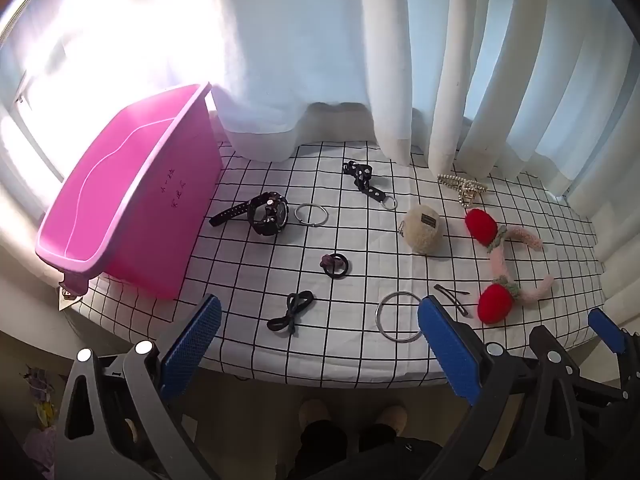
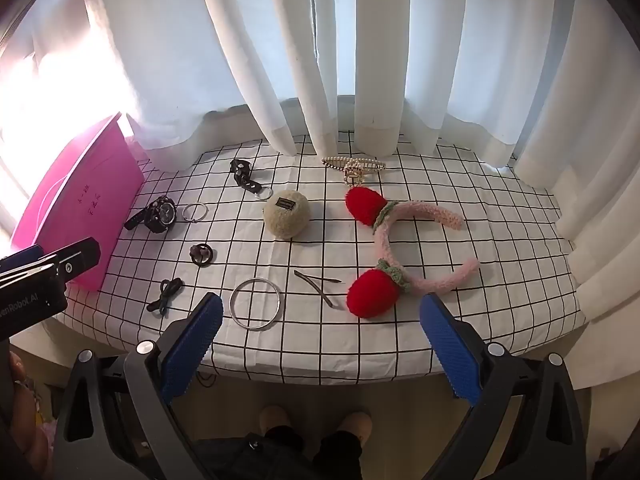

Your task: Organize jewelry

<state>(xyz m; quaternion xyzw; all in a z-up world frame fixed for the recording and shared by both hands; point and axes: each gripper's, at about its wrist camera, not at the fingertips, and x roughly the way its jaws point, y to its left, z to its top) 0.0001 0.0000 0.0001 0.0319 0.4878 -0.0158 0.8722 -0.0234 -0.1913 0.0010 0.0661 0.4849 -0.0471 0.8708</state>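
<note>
Beside pink bin (image 1: 132, 200), black watch (image 1: 268, 213)

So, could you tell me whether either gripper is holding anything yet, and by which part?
Nothing is held: the left gripper and right gripper both have open, empty jaws.

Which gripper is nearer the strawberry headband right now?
Right. The right gripper hangs open at the table's near edge, just short of the strawberry headband. The left gripper, also open, sits further left, toward the pink bin.
</note>
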